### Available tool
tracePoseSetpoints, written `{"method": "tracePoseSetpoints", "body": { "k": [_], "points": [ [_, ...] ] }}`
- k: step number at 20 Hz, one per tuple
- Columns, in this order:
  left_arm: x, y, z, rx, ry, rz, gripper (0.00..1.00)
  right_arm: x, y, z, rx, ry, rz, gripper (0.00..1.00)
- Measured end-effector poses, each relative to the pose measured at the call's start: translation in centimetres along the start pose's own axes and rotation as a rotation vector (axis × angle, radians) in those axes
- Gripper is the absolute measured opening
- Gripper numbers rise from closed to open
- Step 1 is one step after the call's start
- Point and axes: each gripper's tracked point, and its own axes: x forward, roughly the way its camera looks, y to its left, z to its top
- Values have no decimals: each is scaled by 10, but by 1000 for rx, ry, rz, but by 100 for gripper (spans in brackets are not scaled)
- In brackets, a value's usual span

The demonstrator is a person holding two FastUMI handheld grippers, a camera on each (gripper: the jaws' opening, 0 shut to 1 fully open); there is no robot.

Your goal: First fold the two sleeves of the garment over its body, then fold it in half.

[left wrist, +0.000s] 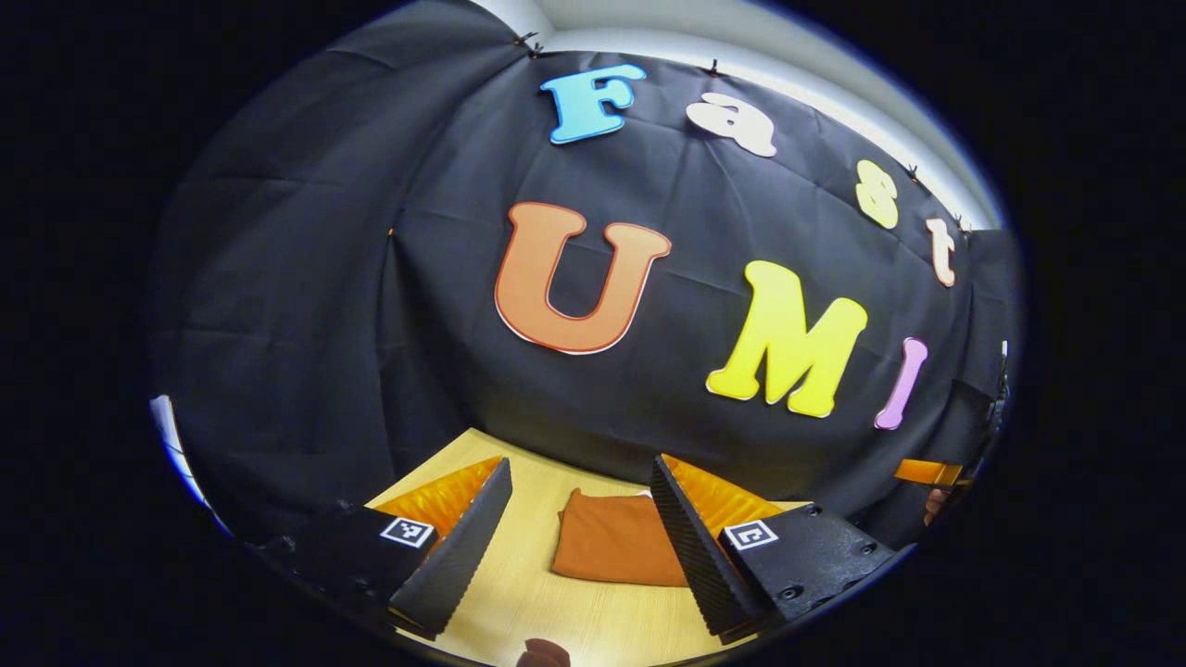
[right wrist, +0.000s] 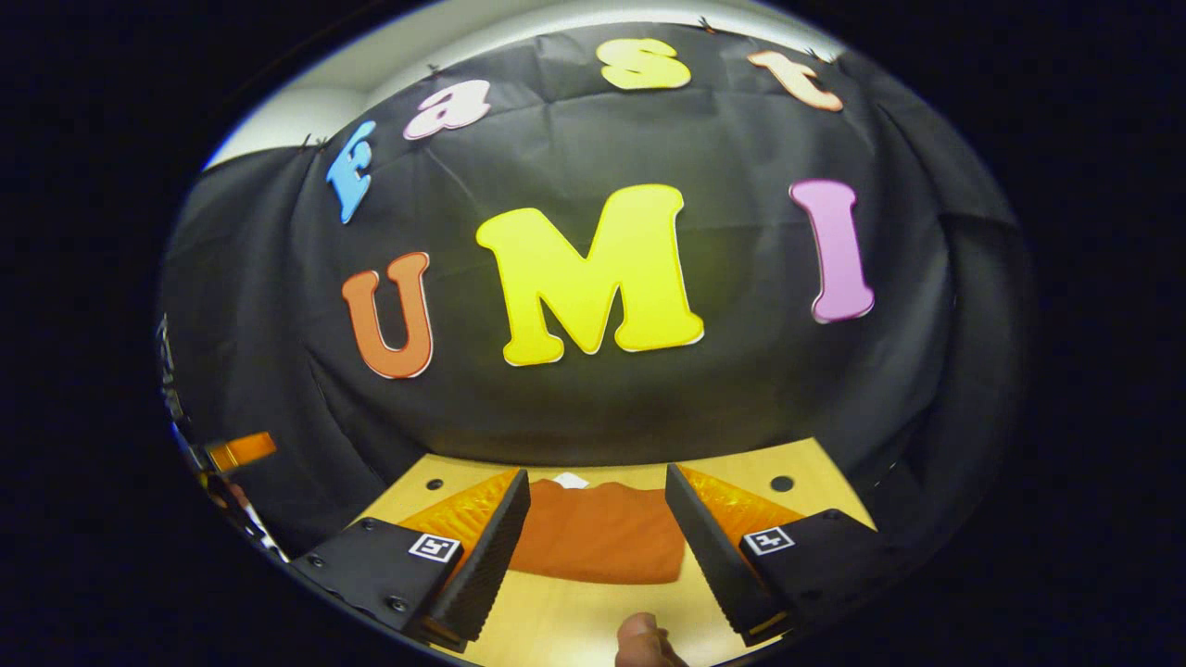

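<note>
I see garment [left wrist: 616, 539] folded flat on desk [left wrist: 537, 602]. My left gripper [left wrist: 579, 537] wide open, holding nothing, raised before it. My right gripper [right wrist: 598, 542] same, wide open, garment [right wrist: 602, 542] beyond fingers.

We count one garment [left wrist: 616, 540], rust-orange, folded flat on one light wooden table [left wrist: 556, 602]. We count two grippers: the left gripper [left wrist: 581, 528] and the right gripper [right wrist: 598, 533], each with two fingers spread apart. In the right gripper view we count two dark round holes [right wrist: 782, 484] at the table's far side.
</note>
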Motion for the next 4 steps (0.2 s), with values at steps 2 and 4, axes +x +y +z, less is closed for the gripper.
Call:
{"method": "tracePoseSetpoints", "body": {
  "k": [2, 4],
  "points": [
    [-15, -3, 2, 40, -13, -6, 98, -31, 3, 8, -50, -69, -51, 98],
    [-33, -7, 3, 75, -29, -1, 98, -60, 10, 3, -47, -87, -59, 98]
  ]
}}
